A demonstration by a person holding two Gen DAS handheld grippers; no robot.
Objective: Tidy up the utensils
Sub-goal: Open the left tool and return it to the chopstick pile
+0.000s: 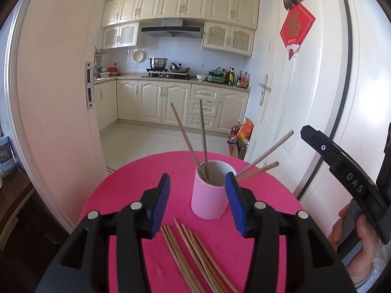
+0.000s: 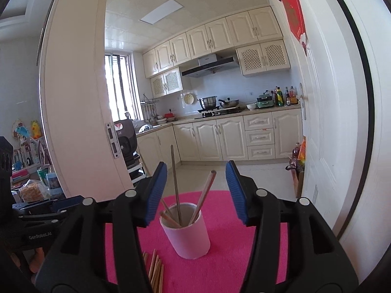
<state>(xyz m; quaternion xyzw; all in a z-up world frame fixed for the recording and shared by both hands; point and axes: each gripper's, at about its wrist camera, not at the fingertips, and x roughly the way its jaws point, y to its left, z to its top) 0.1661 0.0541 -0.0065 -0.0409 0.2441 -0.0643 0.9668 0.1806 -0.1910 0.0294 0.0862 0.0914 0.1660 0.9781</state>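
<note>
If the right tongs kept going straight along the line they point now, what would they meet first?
Probably the chopsticks standing in the pink cup, which sits centred between the open right tongs; depth is hard to judge, so the cup's rim may come first.

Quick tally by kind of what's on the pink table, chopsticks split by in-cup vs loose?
Pink cylindrical cup: 1
Wooden chopsticks standing in the cup: 4
Loose wooden chopsticks lying on the pink tablecloth in front of the cup: about 7; they overlap, so the exact count is unclear
Total: about 12 items
</note>
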